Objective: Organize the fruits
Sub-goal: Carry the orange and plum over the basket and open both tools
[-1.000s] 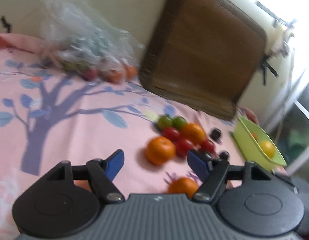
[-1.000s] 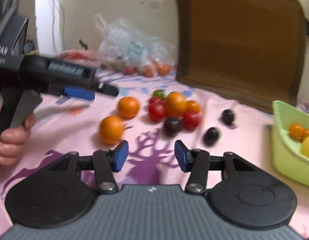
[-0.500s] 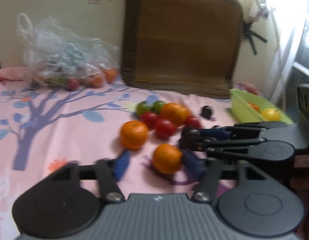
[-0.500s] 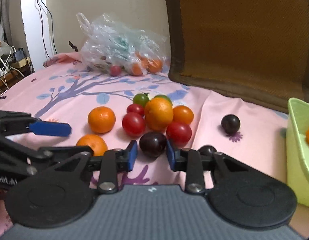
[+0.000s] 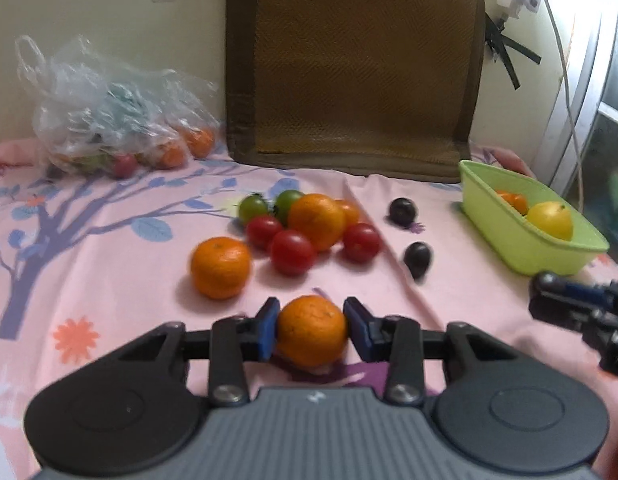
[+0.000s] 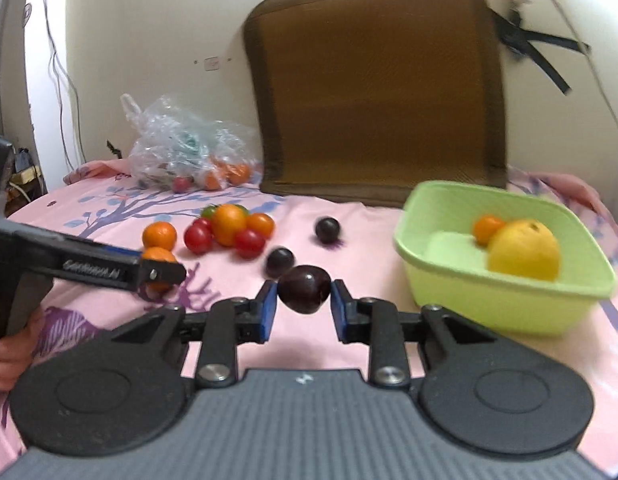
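Observation:
My left gripper is closing, and its blue pads press both sides of an orange low over the pink sheet. In the right wrist view my right gripper is shut on a dark plum, held just left of the green basket. The basket holds a yellow fruit and a small orange. On the sheet lie another orange, a bigger one, red tomatoes, green ones and two dark plums.
A clear plastic bag with more fruit lies at the back left. A brown cushion leans on the wall behind the pile. Cables hang at the right by the window. A hand holds the left gripper's handle.
The left gripper moved onto the nearest orange and shut on it. The right gripper shut on a dark plum and carried it right, up to the green basket.

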`<control>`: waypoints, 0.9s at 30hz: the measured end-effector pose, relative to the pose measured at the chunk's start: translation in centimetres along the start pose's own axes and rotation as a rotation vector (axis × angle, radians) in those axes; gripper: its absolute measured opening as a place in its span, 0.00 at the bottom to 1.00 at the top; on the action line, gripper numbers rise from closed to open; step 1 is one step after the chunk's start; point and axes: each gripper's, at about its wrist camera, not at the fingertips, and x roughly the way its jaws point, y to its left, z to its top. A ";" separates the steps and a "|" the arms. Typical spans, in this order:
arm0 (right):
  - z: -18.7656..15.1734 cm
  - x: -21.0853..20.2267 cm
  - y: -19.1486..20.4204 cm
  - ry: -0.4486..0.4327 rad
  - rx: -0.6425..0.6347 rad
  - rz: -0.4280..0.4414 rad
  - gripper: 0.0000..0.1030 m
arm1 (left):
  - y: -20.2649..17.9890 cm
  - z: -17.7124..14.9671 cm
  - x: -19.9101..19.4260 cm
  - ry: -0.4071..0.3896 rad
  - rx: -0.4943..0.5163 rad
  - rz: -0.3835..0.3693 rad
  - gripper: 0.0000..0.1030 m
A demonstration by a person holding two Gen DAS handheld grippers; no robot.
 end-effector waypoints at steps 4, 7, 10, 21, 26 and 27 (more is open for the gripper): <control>0.1 -1.5 -1.3 -0.066 0.010 -0.042 0.31 | -2.6 1.9 -0.5 -0.026 0.005 -0.094 0.34; 0.8 -2.2 -3.4 -0.118 0.050 -0.107 0.31 | -5.8 4.1 0.4 -0.029 0.032 -0.200 0.34; 1.3 -1.8 -5.5 -0.139 0.078 -0.165 0.31 | -9.7 6.0 1.9 -0.050 0.076 -0.293 0.35; 0.2 -1.5 -7.7 -0.189 0.107 -0.224 0.42 | -14.6 7.3 7.0 0.013 0.106 -0.329 0.45; 0.2 -2.0 -8.6 -0.231 0.154 -0.224 0.42 | -11.1 8.0 3.2 -0.067 0.055 -0.320 0.46; 0.1 -2.2 -8.6 -0.242 0.159 -0.227 0.42 | -9.5 8.1 2.0 -0.090 0.029 -0.312 0.46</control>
